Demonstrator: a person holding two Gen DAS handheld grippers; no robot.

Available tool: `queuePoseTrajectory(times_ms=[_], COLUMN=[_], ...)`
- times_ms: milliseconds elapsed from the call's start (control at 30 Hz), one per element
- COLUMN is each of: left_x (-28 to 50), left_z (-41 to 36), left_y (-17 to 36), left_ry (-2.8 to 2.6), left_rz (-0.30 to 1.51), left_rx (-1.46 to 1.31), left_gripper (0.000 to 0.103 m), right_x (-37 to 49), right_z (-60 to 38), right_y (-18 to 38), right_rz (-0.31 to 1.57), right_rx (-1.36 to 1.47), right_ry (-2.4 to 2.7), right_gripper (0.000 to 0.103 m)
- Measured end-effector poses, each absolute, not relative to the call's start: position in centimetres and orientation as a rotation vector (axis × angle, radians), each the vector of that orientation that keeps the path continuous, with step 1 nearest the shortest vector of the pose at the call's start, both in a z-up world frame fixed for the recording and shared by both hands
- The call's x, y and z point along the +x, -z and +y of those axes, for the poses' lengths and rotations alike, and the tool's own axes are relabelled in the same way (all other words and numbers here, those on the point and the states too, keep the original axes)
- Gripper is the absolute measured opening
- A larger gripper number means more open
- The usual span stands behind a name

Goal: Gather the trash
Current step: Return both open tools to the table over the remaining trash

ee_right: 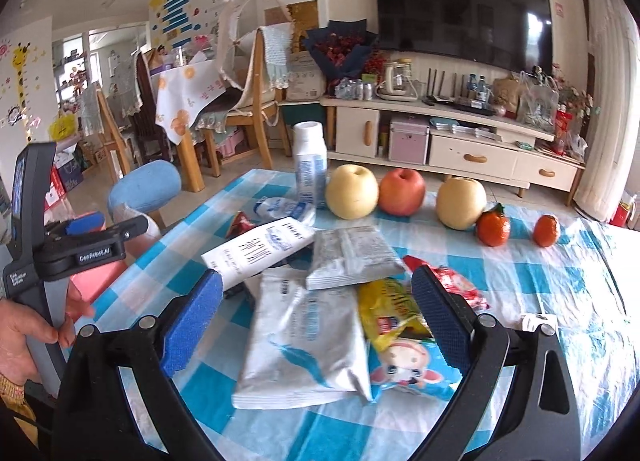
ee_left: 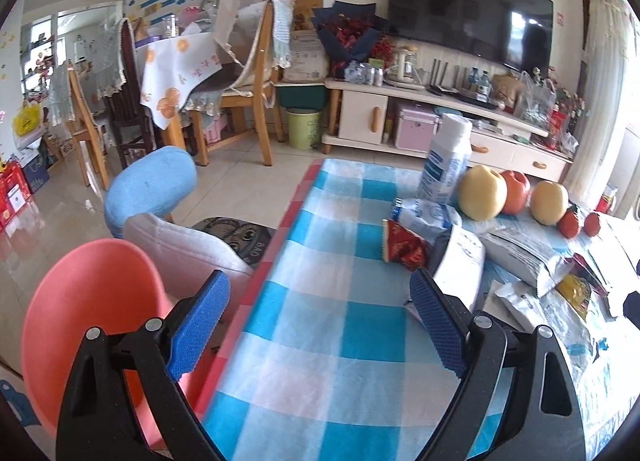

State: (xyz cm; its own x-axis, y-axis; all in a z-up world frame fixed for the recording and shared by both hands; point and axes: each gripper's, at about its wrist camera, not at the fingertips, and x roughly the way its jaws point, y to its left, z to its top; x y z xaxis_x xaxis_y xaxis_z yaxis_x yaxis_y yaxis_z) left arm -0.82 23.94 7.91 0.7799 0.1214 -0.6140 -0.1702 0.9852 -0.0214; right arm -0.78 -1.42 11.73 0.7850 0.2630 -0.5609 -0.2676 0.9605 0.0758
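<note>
1. The right hand-held gripper hangs over the wrapper pile, fingers spread wide and nothing between the pads.
2. Right under it lies the white pouch, flat on the checked surface. Its long axis runs away from the camera, roughly in line with the fingers.
3. Just beside it on the right, the yellow packet, with the grey sachet resting across the tops of both.
4. The left hand-held gripper is also spread and empty, out by the surface's left edge; the trash lies off to its right, the red wrapper ahead of its right finger.
5. So the right one is nearer, I'd say. The pouch sits square between its fingers, and a straight drop looks enough.
6. Fruit and the white bottle stand behind the pile, well apart.
</note>
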Motion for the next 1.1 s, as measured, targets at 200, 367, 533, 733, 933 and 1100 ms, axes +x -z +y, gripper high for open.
queuePoseTrajectory(times_ms=[200,367,533,733,933,1100], left_x=[0.5,1.2,1.2,0.9,1.0,1.7], left_z=[20.0,17.7,16.6,14.2,12.4,11.5], left_y=[-7.3,-7.1,-7.3,-5.4,-3.8,-2.2], left_ry=[-0.079,-0.023,0.113,0.273,0.380,0.403], left_rz=[0.674,0.690,0.725,0.833,0.891,0.940], left_rx=[0.042,0.065,-0.085,-0.245,-0.397,-0.491], left_gripper=[0.091,0.091,0.091,0.091,0.091,0.091], right_x=[-0.1,0.4,0.9,1.3,2.2,2.9], right_z=[-5.4,-8.3,-10.7,-12.7,-13.2,-12.7], right_y=[-11.6,-11.2,-10.9,-10.1,-8.5,-7.7], right_rz=[0.631,0.657,0.677,0.707,0.785,0.818], right_rx=[0.040,0.065,0.072,0.049,0.065,0.080], right_ry=[-0.259,-0.229,-0.197,-0.183,-0.251,-0.306], right_gripper=[0.096,0.096,0.096,0.096,0.096,0.096])
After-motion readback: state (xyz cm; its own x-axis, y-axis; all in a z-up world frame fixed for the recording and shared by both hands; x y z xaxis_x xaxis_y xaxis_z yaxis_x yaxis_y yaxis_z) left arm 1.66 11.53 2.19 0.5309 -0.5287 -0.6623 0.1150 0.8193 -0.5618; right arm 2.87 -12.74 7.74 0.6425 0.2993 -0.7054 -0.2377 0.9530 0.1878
